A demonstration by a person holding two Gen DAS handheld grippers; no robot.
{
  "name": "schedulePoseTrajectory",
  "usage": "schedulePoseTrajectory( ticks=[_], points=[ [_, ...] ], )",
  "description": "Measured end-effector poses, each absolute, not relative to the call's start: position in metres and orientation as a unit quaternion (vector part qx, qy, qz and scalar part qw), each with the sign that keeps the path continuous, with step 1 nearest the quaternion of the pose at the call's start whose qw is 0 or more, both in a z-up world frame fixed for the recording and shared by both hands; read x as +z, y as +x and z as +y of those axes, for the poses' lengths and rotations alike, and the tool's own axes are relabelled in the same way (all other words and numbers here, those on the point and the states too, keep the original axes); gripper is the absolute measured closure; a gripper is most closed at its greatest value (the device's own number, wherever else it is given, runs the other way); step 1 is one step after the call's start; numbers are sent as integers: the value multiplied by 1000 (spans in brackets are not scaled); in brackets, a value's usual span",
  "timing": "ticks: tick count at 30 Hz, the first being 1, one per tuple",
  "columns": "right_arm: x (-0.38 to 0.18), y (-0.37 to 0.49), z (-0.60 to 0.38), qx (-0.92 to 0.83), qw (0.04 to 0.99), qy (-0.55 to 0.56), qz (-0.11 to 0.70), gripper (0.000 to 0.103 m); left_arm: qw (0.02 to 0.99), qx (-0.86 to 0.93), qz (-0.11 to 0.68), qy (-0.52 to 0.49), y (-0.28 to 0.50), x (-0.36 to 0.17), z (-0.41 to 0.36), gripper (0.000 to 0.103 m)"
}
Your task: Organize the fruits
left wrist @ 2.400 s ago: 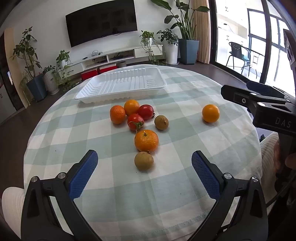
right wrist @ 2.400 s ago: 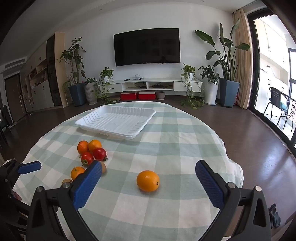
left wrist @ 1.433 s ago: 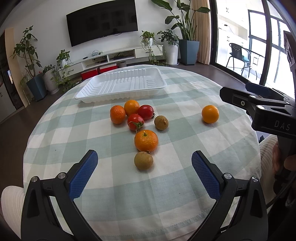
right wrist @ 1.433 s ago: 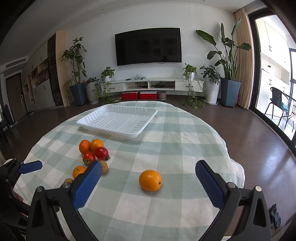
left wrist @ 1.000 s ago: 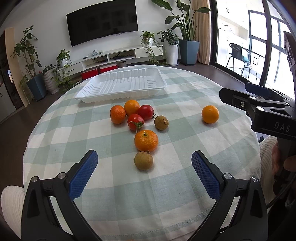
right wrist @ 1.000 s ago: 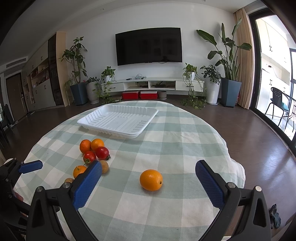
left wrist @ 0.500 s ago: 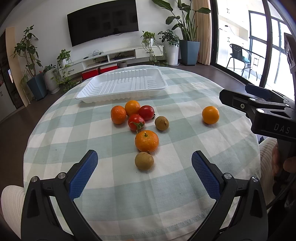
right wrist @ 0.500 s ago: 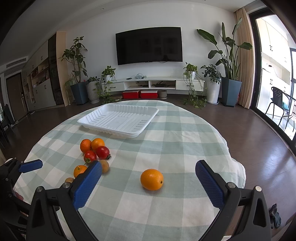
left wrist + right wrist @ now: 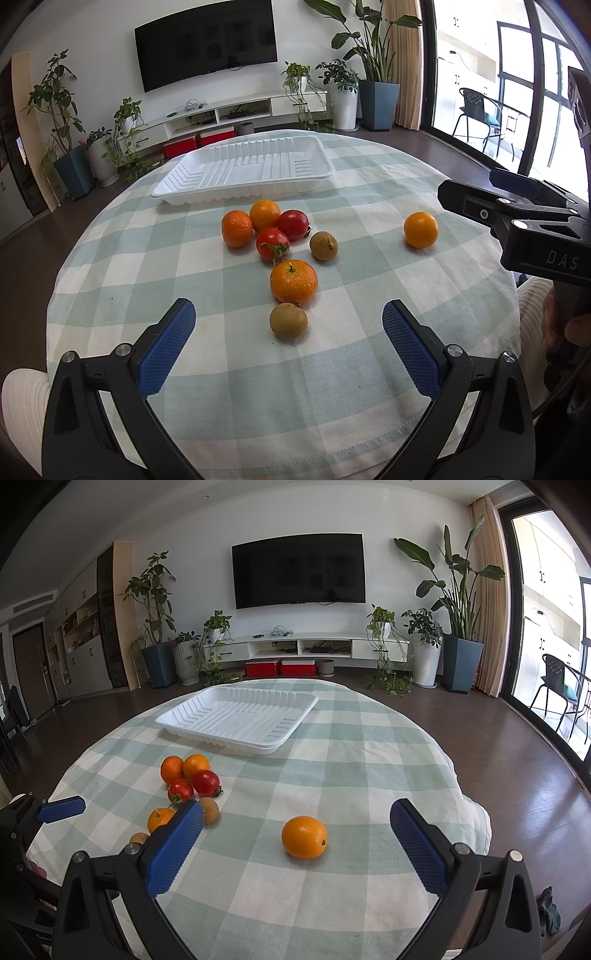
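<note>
A round table with a green-checked cloth holds a cluster of fruit. Nearest my open left gripper lies a brown longan, with a stemmed tangerine just behind it. Farther back are two tomatoes, a second longan and two oranges. A lone orange lies apart, right in front of my open right gripper. The empty white tray rests at the table's far side. Neither gripper touches any fruit.
The right gripper's black body and a hand fill the right edge of the left wrist view. The left gripper's blue fingertip shows at the left of the right wrist view. Pale-clothed knees sit at the table's near edge.
Both grippers have drifted only very slightly; the fruit and tray have not moved. Both stay open.
</note>
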State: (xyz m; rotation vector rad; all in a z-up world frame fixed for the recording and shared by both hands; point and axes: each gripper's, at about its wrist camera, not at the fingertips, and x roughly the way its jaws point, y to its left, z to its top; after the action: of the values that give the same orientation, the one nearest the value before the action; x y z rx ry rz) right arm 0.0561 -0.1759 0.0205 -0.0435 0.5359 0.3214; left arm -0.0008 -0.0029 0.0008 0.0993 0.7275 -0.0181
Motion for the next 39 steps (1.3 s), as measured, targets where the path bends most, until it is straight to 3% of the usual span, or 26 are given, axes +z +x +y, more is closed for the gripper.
schedulePoseTrajectory(
  ticks=[39],
  points=[
    [8, 65, -169, 170, 933, -22, 315, 0, 933, -9, 357, 46, 0, 1, 0, 0]
  ],
)
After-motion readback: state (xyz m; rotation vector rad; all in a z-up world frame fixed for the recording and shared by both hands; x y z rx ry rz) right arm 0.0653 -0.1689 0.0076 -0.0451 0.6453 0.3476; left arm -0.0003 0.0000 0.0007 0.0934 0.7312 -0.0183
